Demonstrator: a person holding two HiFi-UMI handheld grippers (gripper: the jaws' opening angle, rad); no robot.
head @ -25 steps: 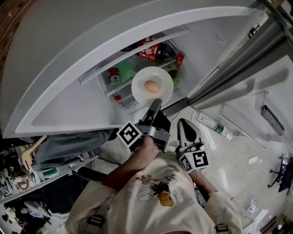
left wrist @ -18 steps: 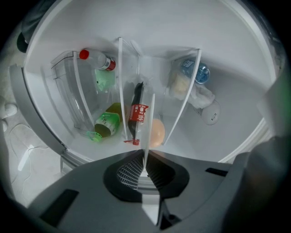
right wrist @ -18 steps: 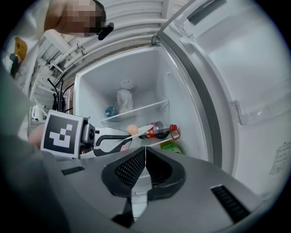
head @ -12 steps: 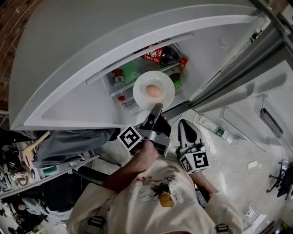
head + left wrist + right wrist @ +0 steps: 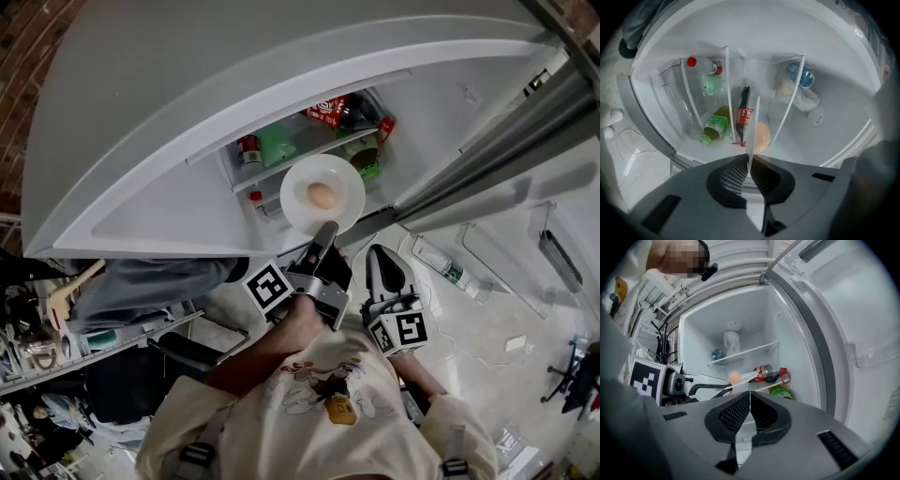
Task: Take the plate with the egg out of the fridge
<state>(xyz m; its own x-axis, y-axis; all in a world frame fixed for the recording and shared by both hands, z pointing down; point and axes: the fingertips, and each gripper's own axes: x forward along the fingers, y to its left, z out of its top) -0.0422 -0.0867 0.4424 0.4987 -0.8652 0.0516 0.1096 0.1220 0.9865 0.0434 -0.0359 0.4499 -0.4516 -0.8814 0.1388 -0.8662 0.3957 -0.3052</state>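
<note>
Head view: level tongs (image 5: 326,226) on plate (image 5: 296,192)

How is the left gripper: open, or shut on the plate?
Shut on the plate: the left gripper has its jaws pressed on the white rim, seen edge-on, with the egg on the plate.

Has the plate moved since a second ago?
Yes, slightly: the plate, gripped by the left tongs, has drawn back from the red-labelled bottle, toward the person.

light: we see the fridge (image 5: 723,319) interior bright, evenly white, soft shadows | dim: we find the head view's lower-left corner dark | edges: our gripper views bulge, corners vignette black, foreground blurs
</note>
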